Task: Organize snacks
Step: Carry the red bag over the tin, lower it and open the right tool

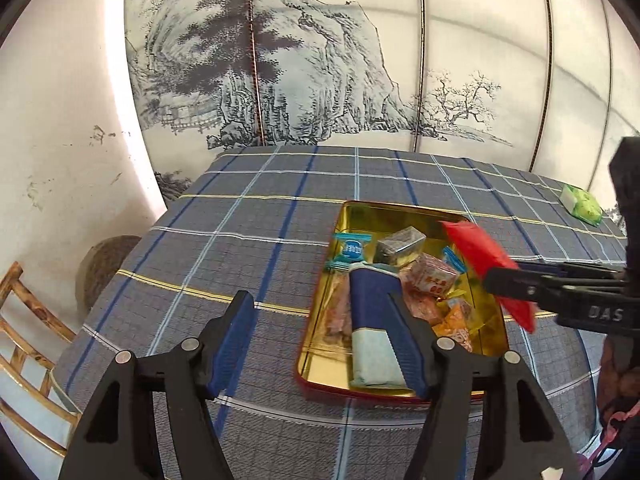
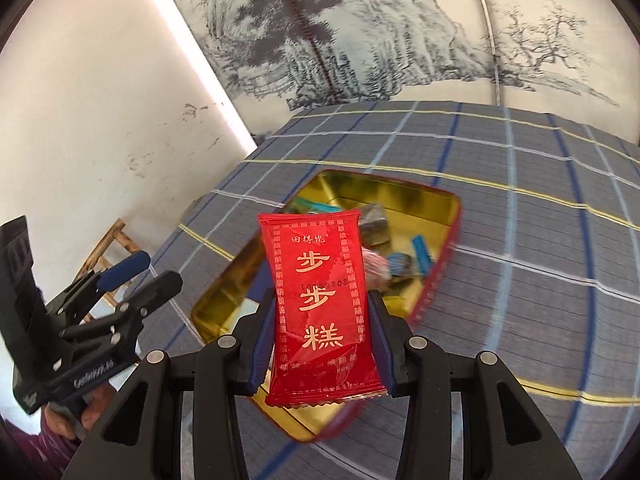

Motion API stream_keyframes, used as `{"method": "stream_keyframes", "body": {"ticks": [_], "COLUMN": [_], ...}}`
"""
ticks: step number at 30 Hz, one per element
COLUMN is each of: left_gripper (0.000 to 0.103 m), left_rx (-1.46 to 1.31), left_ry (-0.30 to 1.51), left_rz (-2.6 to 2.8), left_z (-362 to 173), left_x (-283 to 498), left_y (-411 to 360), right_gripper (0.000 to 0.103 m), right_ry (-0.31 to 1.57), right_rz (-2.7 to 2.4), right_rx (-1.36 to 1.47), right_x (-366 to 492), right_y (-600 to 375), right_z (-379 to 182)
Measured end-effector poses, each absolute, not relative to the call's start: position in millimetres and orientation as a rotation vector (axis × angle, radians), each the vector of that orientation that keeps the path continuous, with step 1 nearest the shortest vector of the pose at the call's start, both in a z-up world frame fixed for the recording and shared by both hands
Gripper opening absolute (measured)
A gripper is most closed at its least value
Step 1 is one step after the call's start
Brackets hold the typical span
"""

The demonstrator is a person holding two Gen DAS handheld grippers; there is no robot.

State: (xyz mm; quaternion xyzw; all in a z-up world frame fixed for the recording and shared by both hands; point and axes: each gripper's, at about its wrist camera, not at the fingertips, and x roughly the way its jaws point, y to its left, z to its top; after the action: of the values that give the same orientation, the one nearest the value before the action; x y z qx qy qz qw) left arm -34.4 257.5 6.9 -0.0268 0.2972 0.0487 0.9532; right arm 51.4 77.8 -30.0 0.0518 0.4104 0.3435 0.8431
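A gold tin [image 1: 362, 212] with a red outer rim sits on the checked tablecloth and holds several wrapped snacks, among them a long blue and pale packet [image 1: 370, 320]. My right gripper [image 2: 320, 336] is shut on a red snack packet [image 2: 320, 304] with gold characters and holds it above the tin [image 2: 400, 196]. The same gripper [image 1: 504, 280] and red packet [image 1: 476, 246] show at the right of the left wrist view, over the tin's right side. My left gripper [image 1: 324, 340] is open and empty, low over the tin's near left edge; it also shows in the right wrist view [image 2: 140, 272].
A green and white packet [image 1: 582, 204] lies on the cloth at the far right. The table [image 1: 240, 216] stands against a painted screen and a white wall. A wooden chair [image 1: 28, 340] and a round brown stool [image 1: 104, 264] stand off its left edge.
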Motion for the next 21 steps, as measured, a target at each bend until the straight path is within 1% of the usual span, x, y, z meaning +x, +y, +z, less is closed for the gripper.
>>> {"method": "stream_keyframes", "body": {"ticks": [4, 11, 21], "left_gripper": [0.069, 0.069, 0.07], "left_rx": [-0.049, -0.051, -0.033], "left_ry": [0.597, 0.588, 0.592], "left_rz": [0.116, 0.123, 0.146], "left_z": [8, 8, 2], "left_x": [-36, -36, -34], "left_y": [262, 266, 268], "right_gripper": [0.044, 0.044, 0.044], "right_ry": [0.902, 0.941, 0.977], "right_rz": [0.748, 0.737, 0.707], "right_rx": [0.133, 0.118, 0.121], "right_x": [61, 71, 82], "right_y": [100, 124, 134], "right_z": [-36, -48, -61]}}
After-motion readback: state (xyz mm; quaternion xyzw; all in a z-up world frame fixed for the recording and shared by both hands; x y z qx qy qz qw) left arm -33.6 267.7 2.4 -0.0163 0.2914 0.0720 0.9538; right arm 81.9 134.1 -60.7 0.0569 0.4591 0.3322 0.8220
